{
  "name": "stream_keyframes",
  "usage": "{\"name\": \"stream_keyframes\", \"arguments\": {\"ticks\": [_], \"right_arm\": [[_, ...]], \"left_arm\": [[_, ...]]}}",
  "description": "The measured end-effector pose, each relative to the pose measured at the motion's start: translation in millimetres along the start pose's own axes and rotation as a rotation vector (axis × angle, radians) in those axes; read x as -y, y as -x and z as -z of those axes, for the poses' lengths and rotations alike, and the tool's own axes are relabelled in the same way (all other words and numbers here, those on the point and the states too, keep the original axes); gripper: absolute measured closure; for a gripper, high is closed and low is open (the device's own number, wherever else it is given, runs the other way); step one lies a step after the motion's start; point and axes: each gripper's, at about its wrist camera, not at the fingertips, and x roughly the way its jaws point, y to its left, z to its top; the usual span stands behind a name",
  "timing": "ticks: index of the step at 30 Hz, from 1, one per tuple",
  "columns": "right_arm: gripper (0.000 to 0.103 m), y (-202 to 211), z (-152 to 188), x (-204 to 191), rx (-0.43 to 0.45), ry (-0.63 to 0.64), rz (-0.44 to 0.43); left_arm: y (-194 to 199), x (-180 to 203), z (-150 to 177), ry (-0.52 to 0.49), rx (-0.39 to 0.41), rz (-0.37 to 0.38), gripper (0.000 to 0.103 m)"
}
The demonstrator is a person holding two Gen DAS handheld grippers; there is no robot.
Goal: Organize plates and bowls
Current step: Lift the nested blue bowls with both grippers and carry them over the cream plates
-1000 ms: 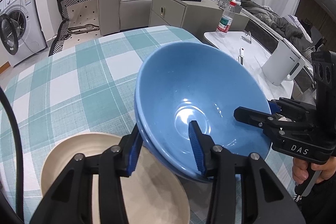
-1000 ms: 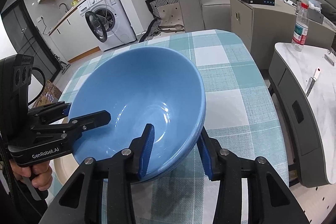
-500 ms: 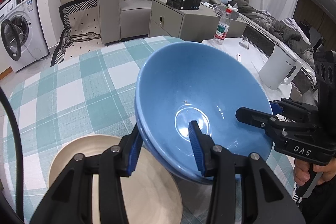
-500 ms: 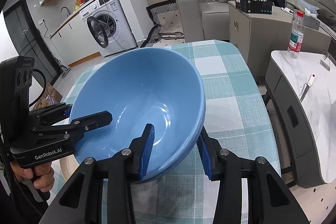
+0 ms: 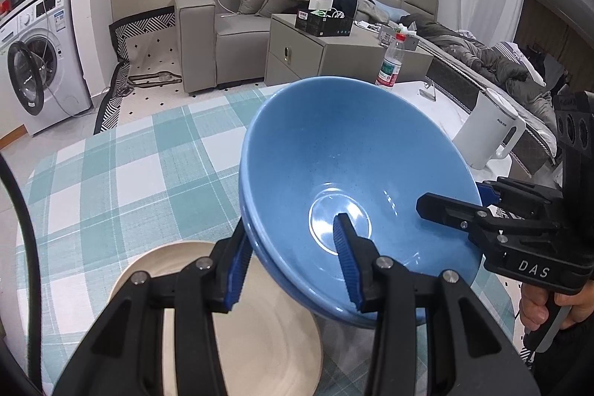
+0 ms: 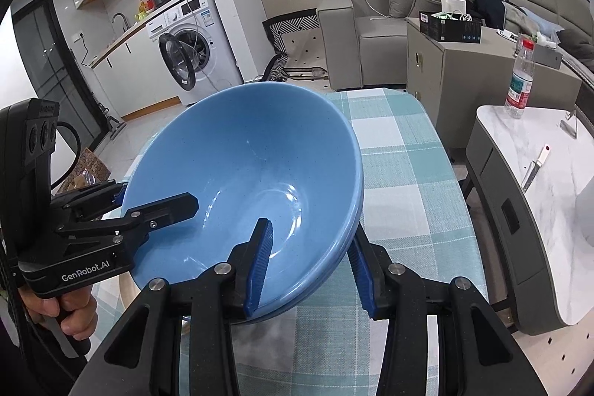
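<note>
1. Our left gripper (image 5: 293, 270) is clenched on the rim of the stacked blue bowls (image 5: 356, 173): one blue pad sits inside the top bowl near its base ring, the other presses the outer wall.
2. Our right gripper (image 6: 312, 270) grips the same stack on the opposite rim, one pad inside the bowl and one against the outside, so the stack hangs between our two tools.
3. The blue bowls are clear of the tablecloth and tilted, with the open mouth facing back toward our cameras; two nested rims show at the edge.
4. Just below and to the left of our left gripper lies a cream plate (image 5: 267, 333) flat on the table, partly hidden by the tool's black arms.
5. Under both grippers spreads the teal-and-white checked tablecloth (image 5: 111, 180).
6. Beyond our right gripper's far side stands a white marble side table (image 6: 538, 173) with a plastic water bottle (image 6: 519, 80) and a knife (image 6: 534, 167); a white kettle (image 5: 486, 132) stands there too.
7. Further ahead are a grey sofa (image 5: 237, 28), a grey cabinet (image 5: 319, 58), and off to the left a washing machine (image 5: 37, 62) with its door open.
8. Each hand (image 6: 70, 310) that we can see wraps a tool's handle.
</note>
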Motion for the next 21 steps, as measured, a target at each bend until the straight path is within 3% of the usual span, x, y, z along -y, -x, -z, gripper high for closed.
{"name": "stream_keyframes", "arguments": {"ticks": [21], "right_arm": [[0.061,15,-5,-39,0.031,0.054,-0.038]], "left_arm": [[42,-19,10,0.044,0.057,-0.056,0.060]]}}
